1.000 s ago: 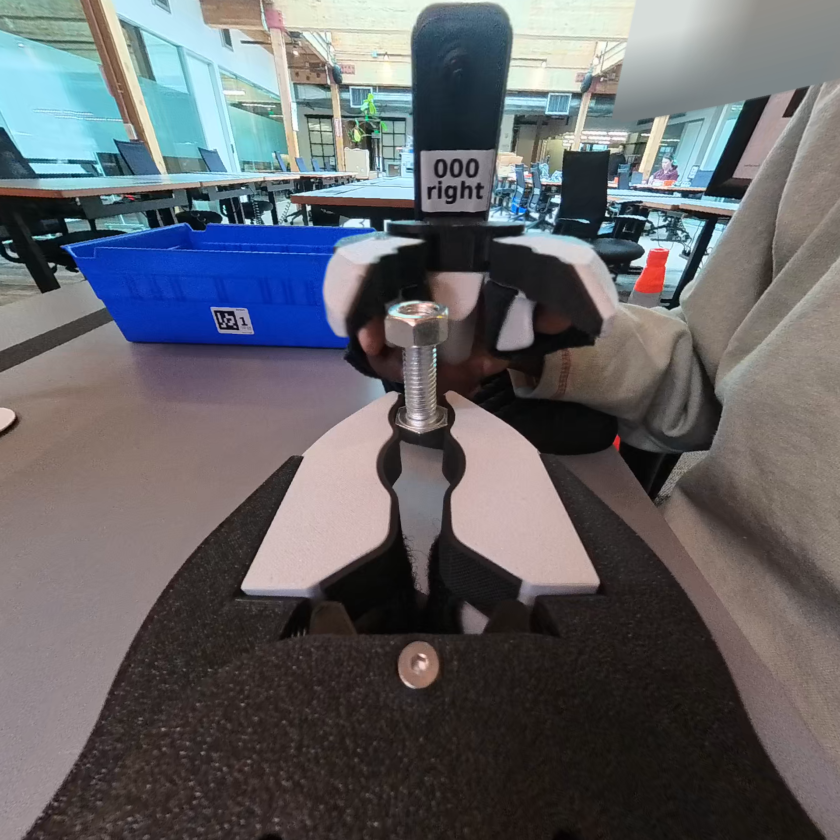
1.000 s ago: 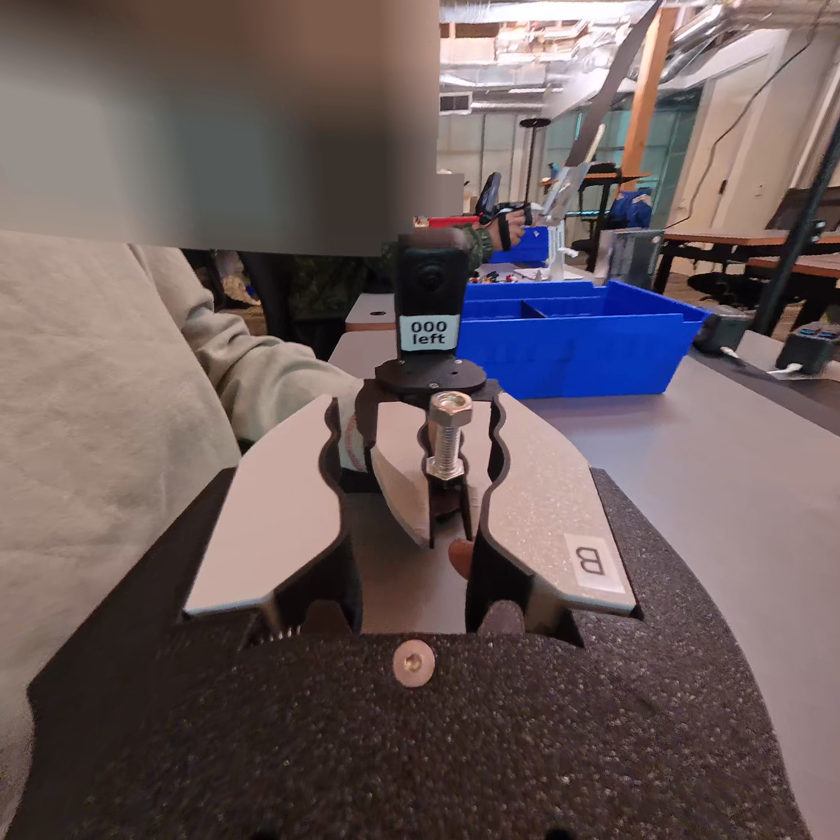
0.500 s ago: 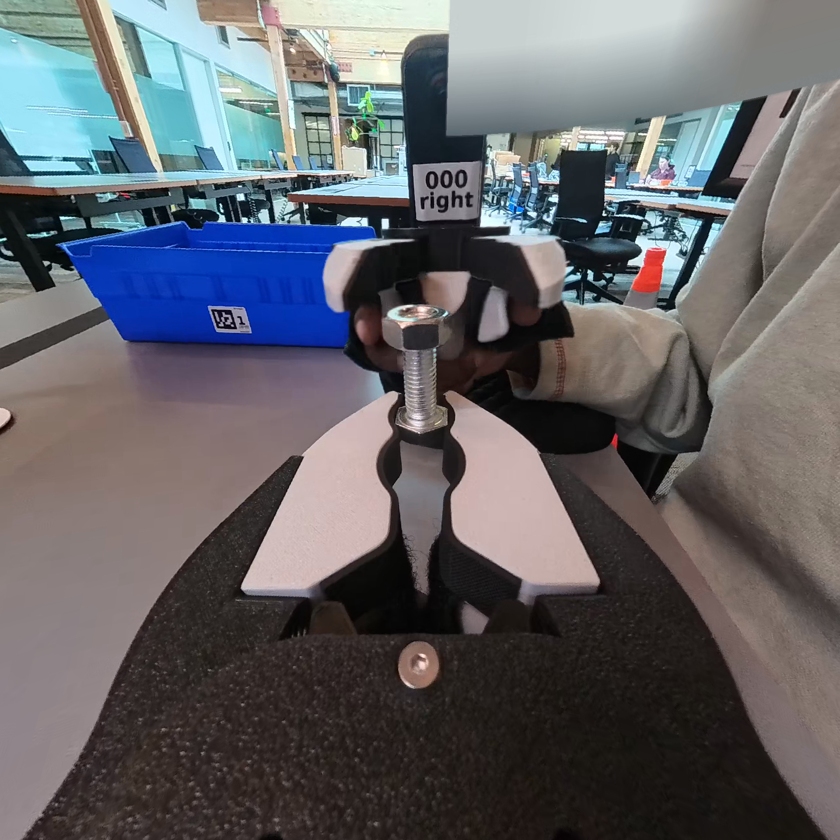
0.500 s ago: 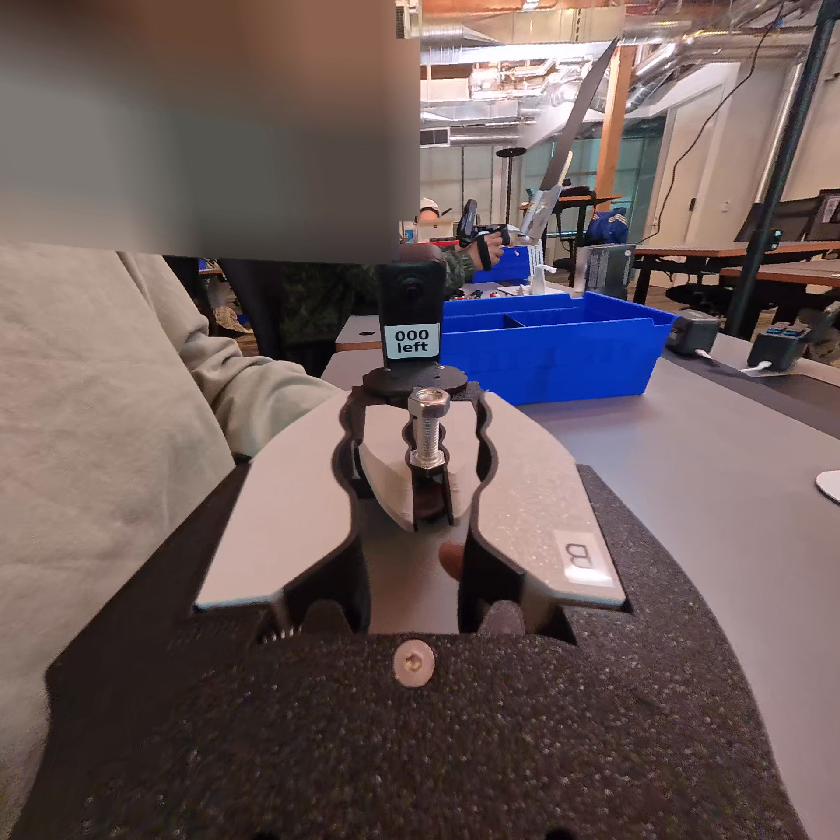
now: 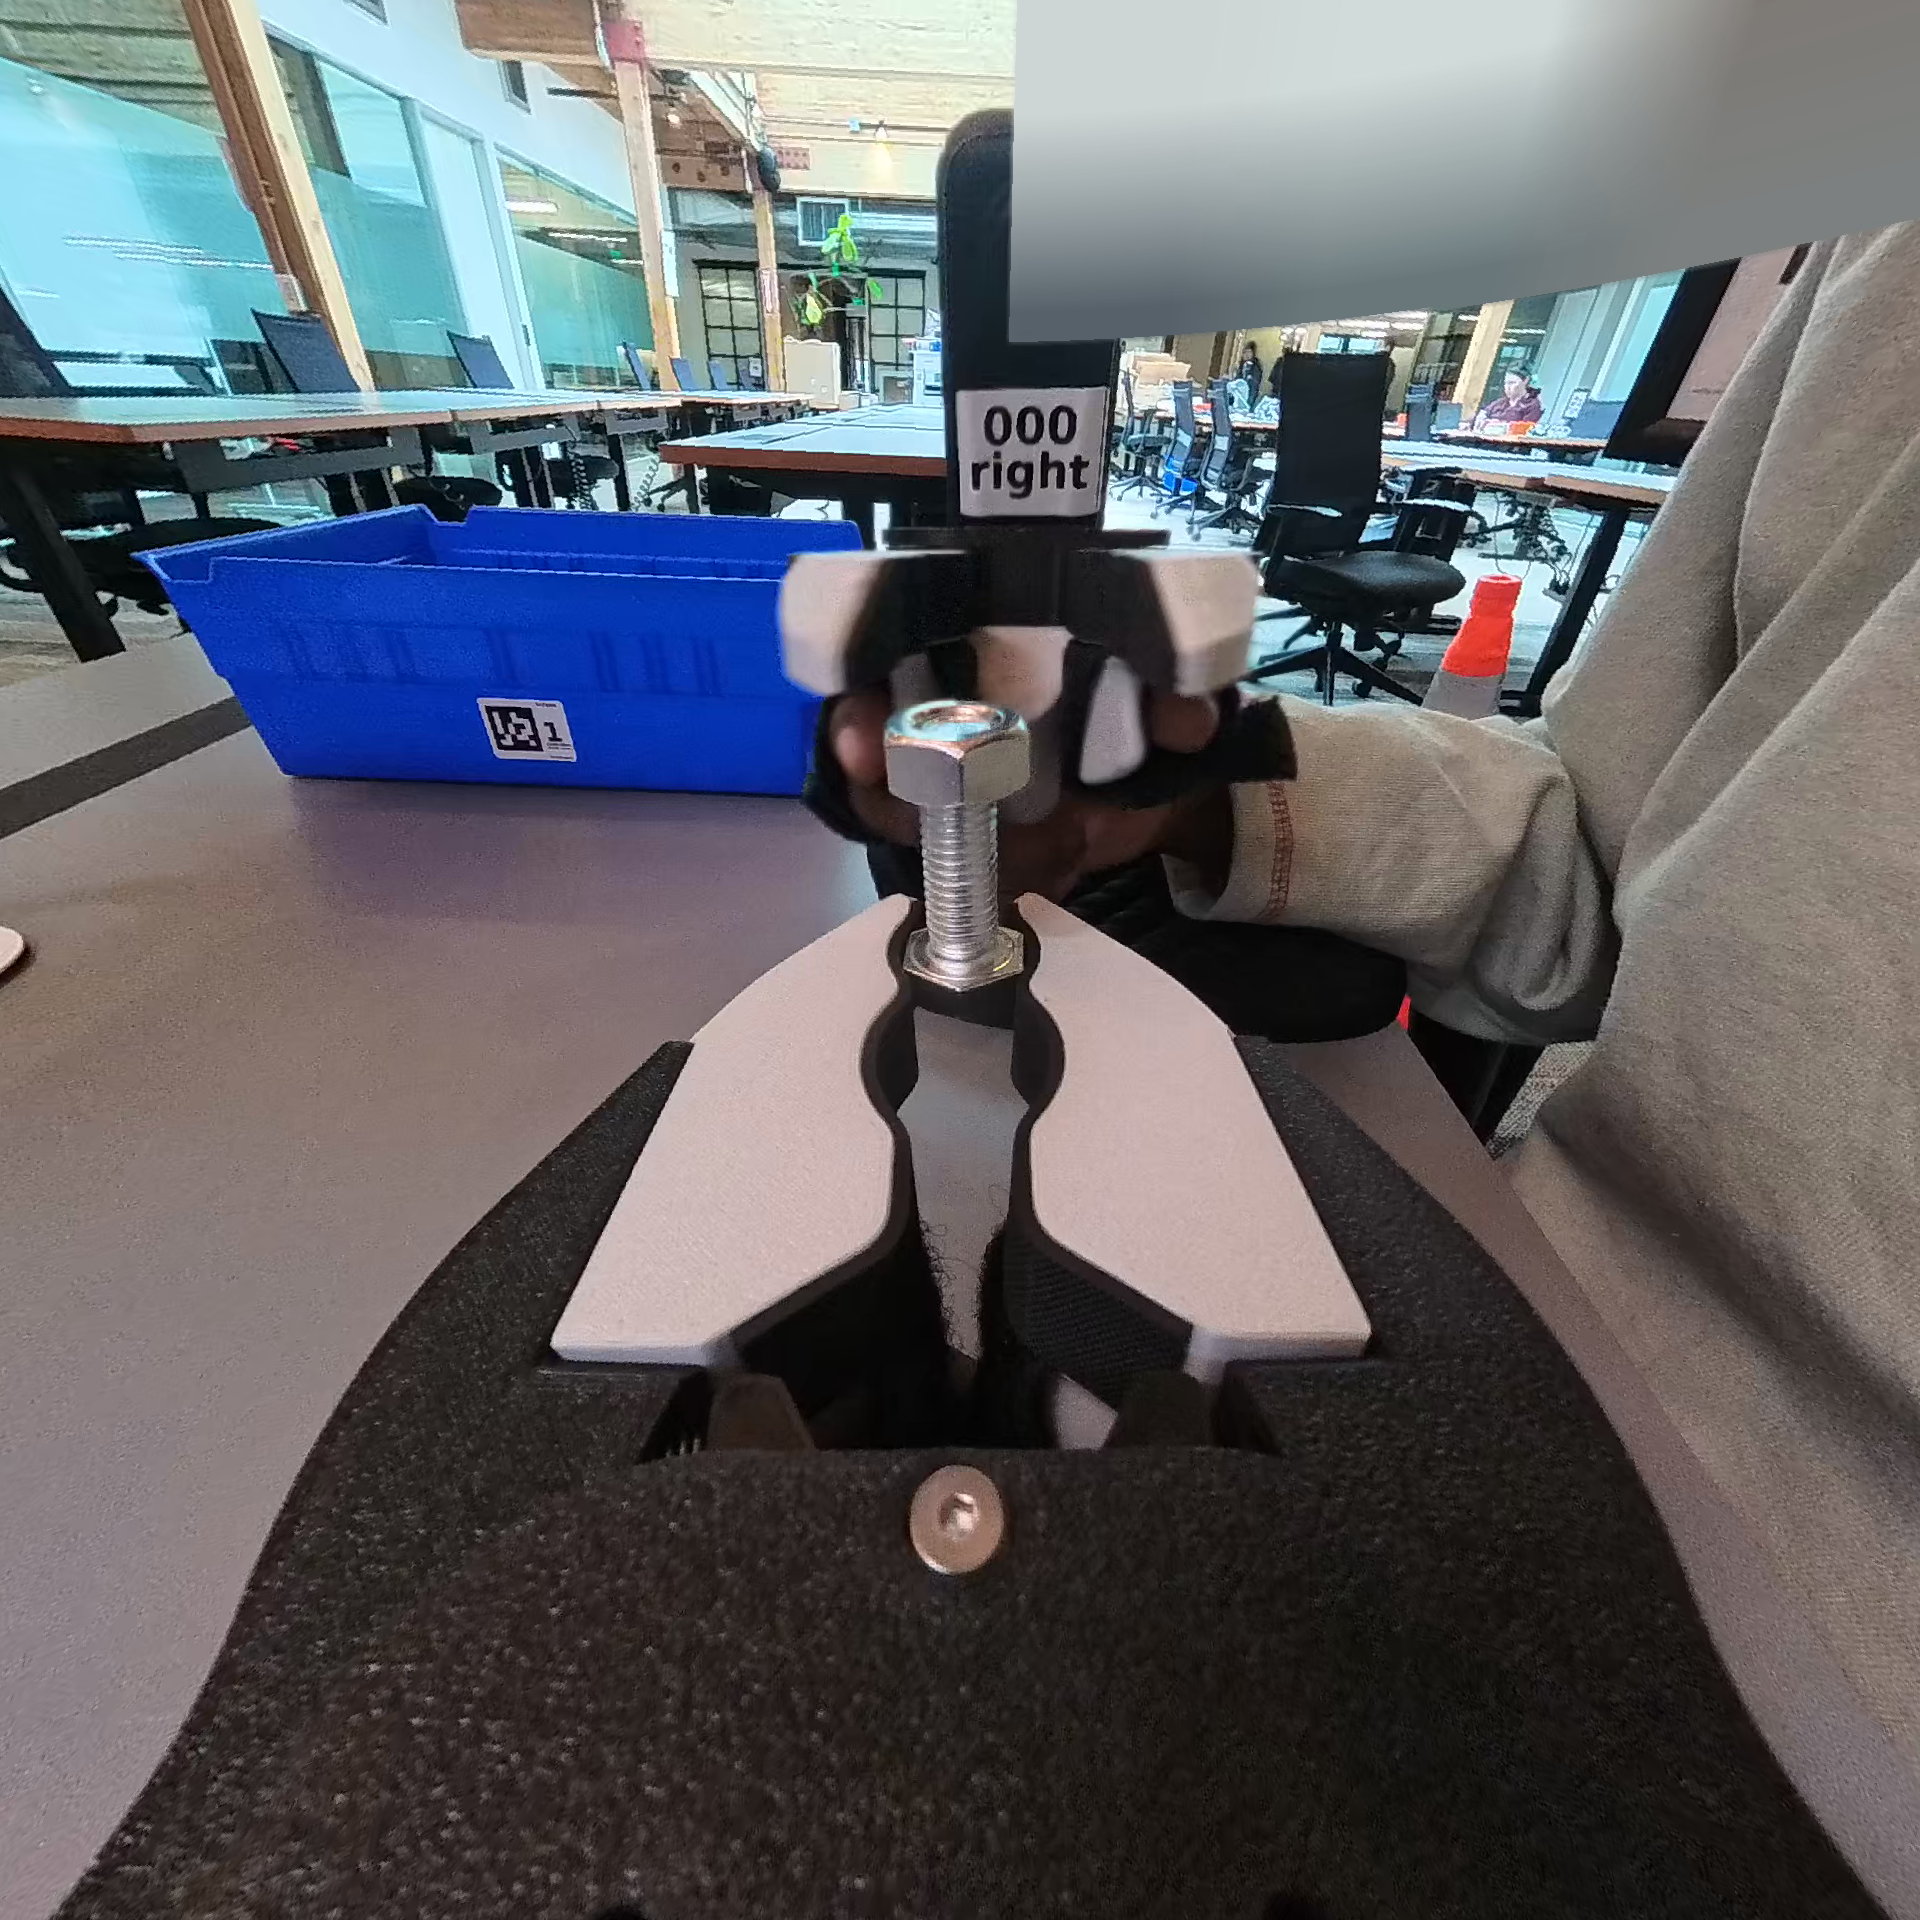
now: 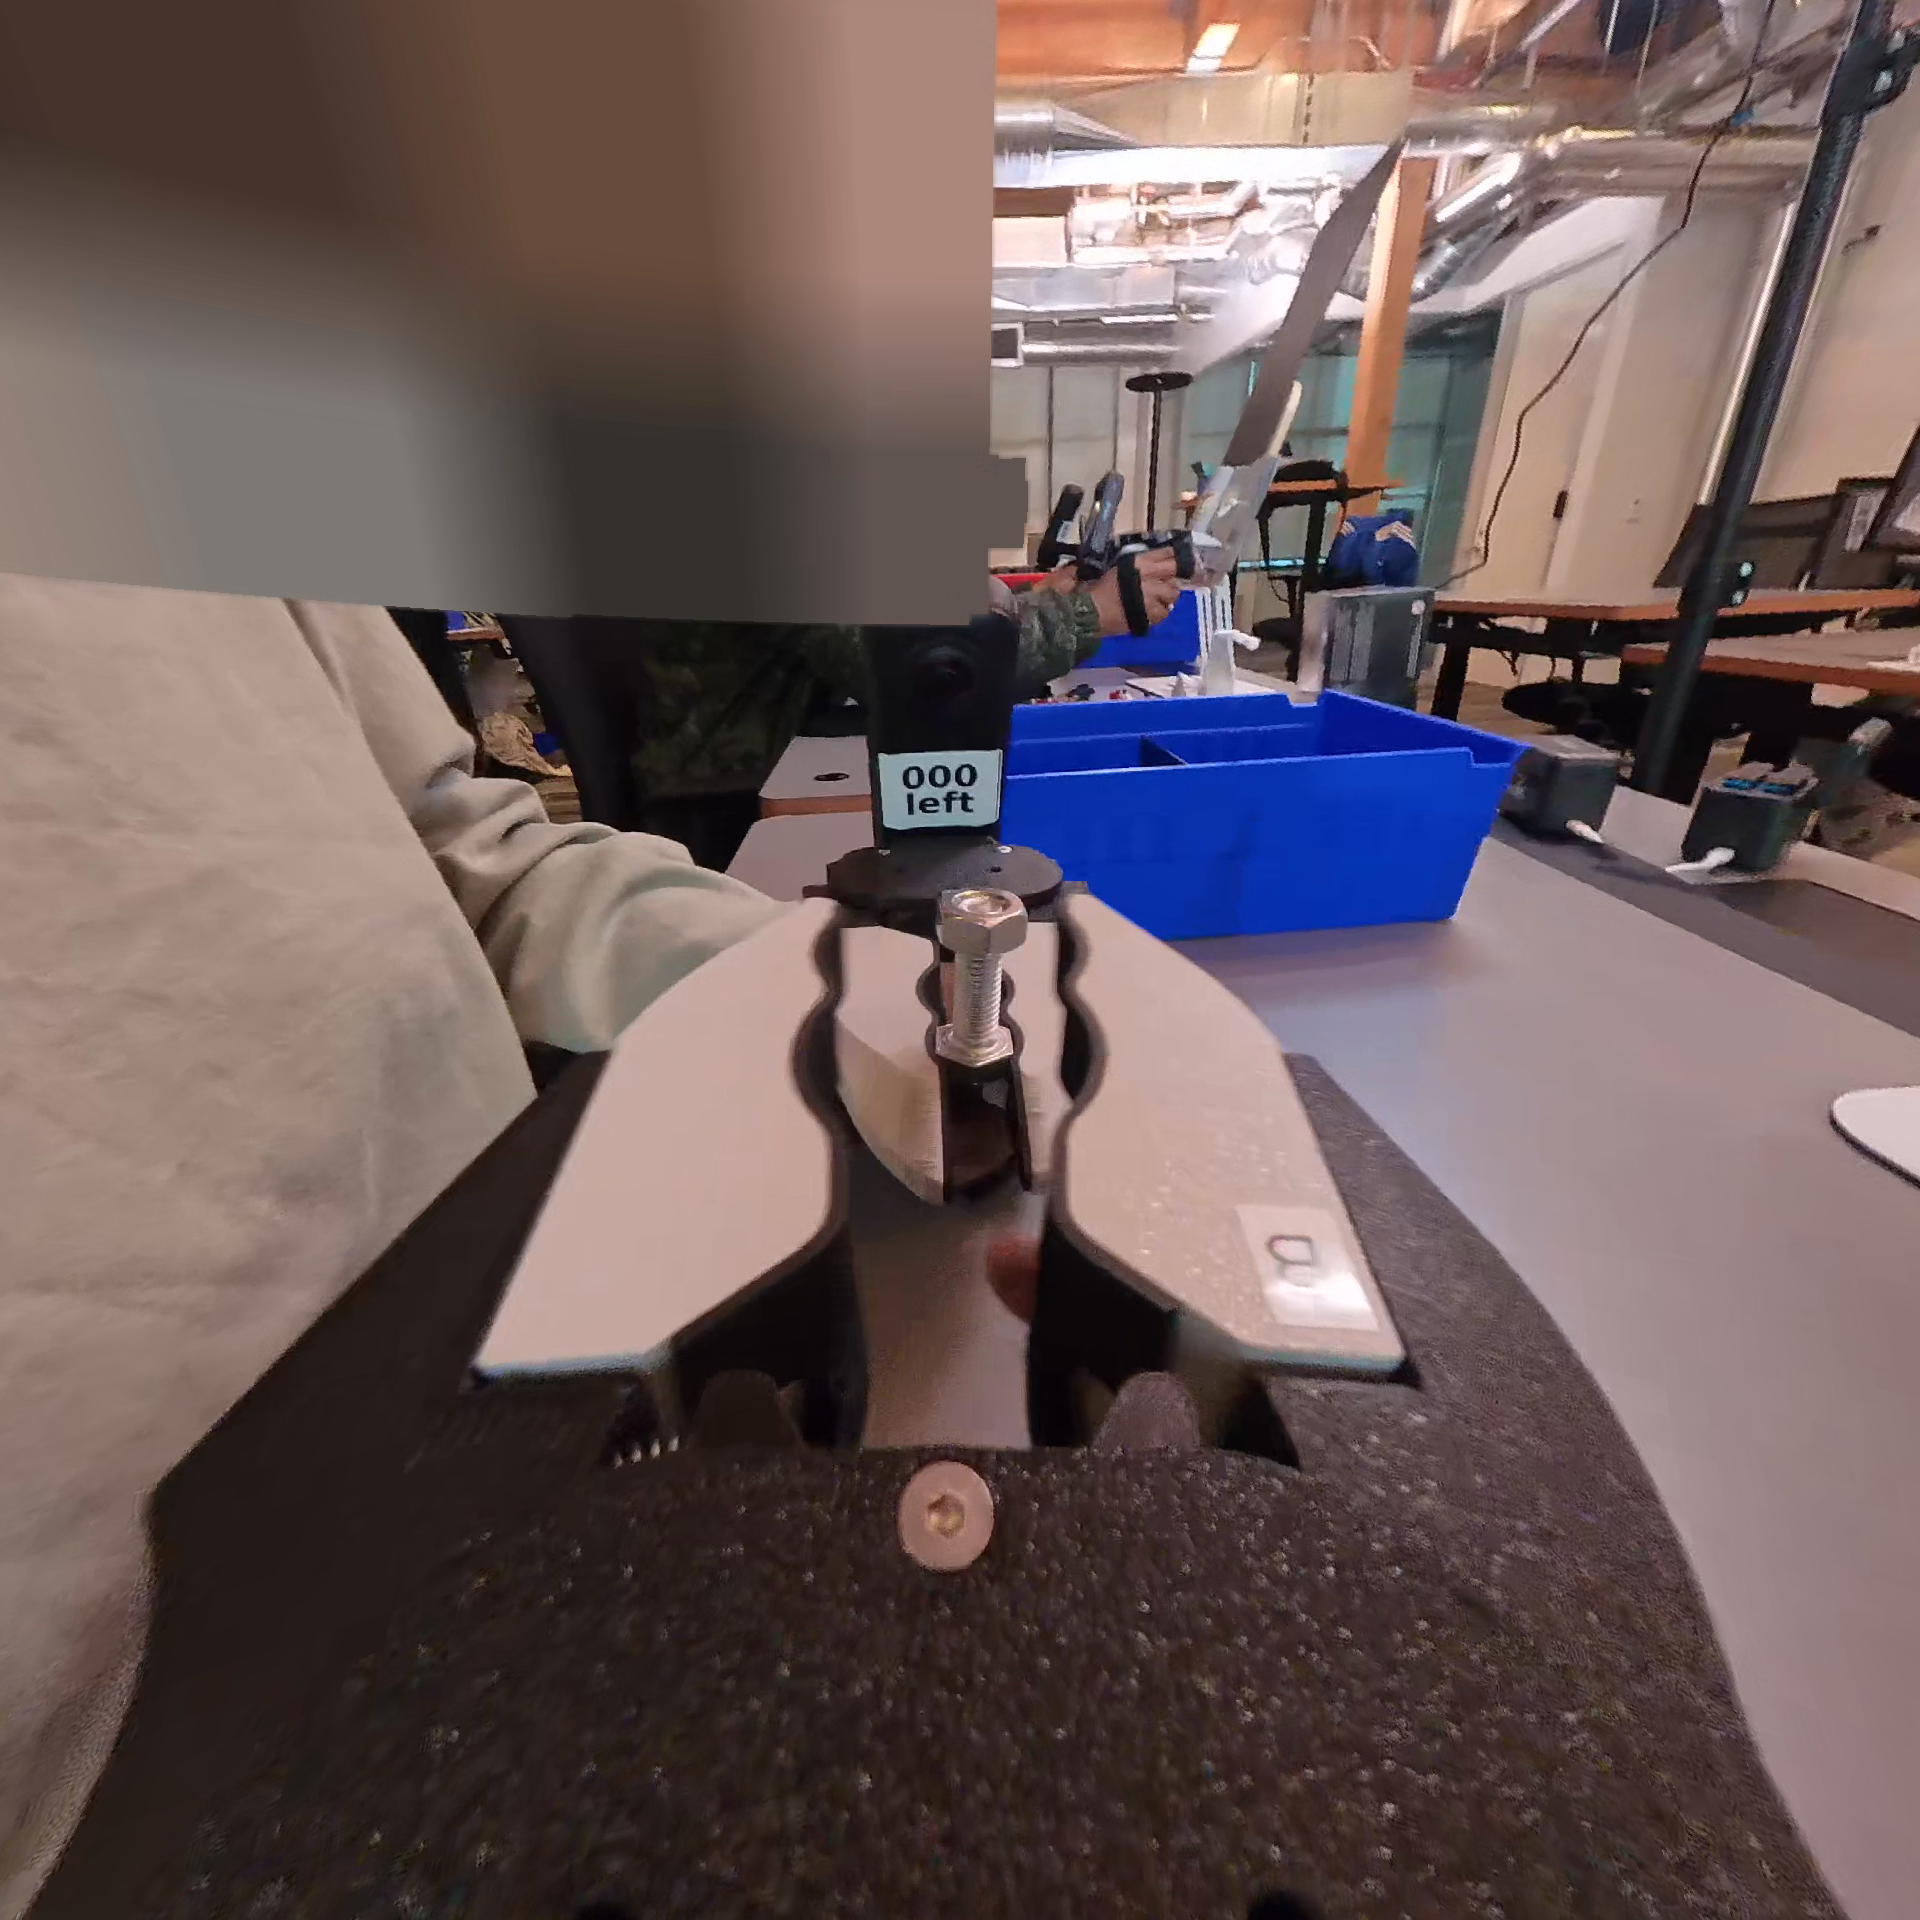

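Two grippers: your left fingers (image 5: pixel 1132 997) clamp the bolt (image 5: pixel 961 842); your right fingers (image 6: pixel 1174 1029) stand apart around it.

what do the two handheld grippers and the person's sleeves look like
Both grippers, left gripper and right gripper, have a rough black body, a silver screw, pale grey wavy-edged fingers and a white label on a black post. The sleeves are light grey-beige sweatshirt fabric.

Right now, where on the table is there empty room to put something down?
The gray table is bare on the left gripper's left, in front of the blue bin. In the right wrist view it is bare between the bin and the white disc. It is crowded where both grippers meet around the bolt.
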The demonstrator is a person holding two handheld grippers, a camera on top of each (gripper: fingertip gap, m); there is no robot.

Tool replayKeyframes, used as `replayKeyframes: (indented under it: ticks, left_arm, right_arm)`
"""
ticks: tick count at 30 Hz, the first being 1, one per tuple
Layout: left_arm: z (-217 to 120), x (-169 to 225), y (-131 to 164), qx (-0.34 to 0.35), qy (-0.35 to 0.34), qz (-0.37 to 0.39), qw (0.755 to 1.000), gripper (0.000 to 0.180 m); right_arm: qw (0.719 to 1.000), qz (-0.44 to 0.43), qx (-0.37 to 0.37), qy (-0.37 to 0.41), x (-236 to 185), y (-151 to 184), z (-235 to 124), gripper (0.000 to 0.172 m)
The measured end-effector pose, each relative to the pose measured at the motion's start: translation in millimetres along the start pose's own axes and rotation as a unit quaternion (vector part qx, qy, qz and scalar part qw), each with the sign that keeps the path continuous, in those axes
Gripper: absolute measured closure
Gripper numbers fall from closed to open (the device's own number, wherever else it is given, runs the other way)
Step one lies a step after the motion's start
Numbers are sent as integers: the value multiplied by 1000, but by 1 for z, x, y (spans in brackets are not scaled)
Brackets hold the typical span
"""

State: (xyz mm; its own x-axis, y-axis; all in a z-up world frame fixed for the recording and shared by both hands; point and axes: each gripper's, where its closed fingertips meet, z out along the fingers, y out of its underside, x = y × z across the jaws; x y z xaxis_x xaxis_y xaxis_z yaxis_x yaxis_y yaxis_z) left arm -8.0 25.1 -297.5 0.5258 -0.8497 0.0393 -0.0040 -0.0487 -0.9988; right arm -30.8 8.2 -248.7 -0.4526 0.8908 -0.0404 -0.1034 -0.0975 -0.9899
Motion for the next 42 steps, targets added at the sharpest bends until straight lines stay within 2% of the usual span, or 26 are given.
replayKeyframes:
  ticks: [1, 4, 7, 11, 12, 14, 17, 19, 23, 25, 27, 31, 33, 35, 37, 38, 40, 42]
  left_arm:
    - [0, 0, 0, 0, 0, 0, 1000, 167]
    - [1, 1, 1, -3, 1, 2, 1000, 167]
    - [0, 0, 1, -2, 0, 0, 1000, 167]
    - [0, -1, -1, 3, -2, -4, 1000, 167]
    - [0, -1, -1, 3, -2, -4, 1000, 167]
    - [-1, -2, -1, 4, -3, -6, 1000, 167]
    - [0, -2, -1, 2, -3, -4, 1000, 167]
    - [0, -1, 0, 2, -2, -4, 1000, 167]
    - [1, 1, 1, -4, 2, 2, 1000, 167]
    - [2, 2, 2, -10, 4, 6, 1000, 167]
    - [2, 2, 3, -11, 4, 7, 1000, 167]
    - [1, 1, 2, -7, 2, 3, 1000, 167]
    - [1, 0, 1, -4, 1, 1, 1000, 167]
    - [0, 0, 0, -1, 0, 0, 1000, 167]
    - [0, -2, 0, 1, -2, -5, 1000, 167]
    - [-1, -2, 0, 2, -2, -6, 1000, 167]
    - [0, -1, 0, 1, -2, -5, 1000, 167]
    - [0, -1, 1, -2, 0, -3, 1000, 167]
  right_arm:
    - [1000, 4, -5, 1, 0, 2, 3, 121]
    - [1000, 6, -21, -11, -5, 7, 9, 106]
    - [999, -2, -31, -20, -9, 9, 11, 108]
    - [999, 0, -29, -26, -11, 8, 6, 124]
    - [999, 2, -30, -26, -10, 7, 4, 131]
    - [999, 4, -20, -47, -14, 3, -1, 159]
    - [999, 3, 6, -43, -13, -4, -5, 165]
    - [1000, 2, -1, -24, -7, -1, -3, 157]
    - [1000, 3, -20, -8, -4, 7, 7, 118]
    - [999, 2, -35, -15, -7, 12, 12, 110]
    - [999, 1, -40, -26, -10, 14, 15, 110]
    - [999, -6, -42, -35, -14, 13, 15, 114]
    - [999, -9, -42, -24, -10, 12, 10, 123]
    - [999, -6, -42, -12, -5, 10, 3, 138]
    - [999, -2, -22, -26, -7, 5, -4, 166]
    - [1000, 2, -7, -29, -8, 0, -5, 169]
    - [1000, 4, 2, -25, -6, -2, -6, 168]
    - [1000, 2, -3, -4, 0, 0, -4, 153]
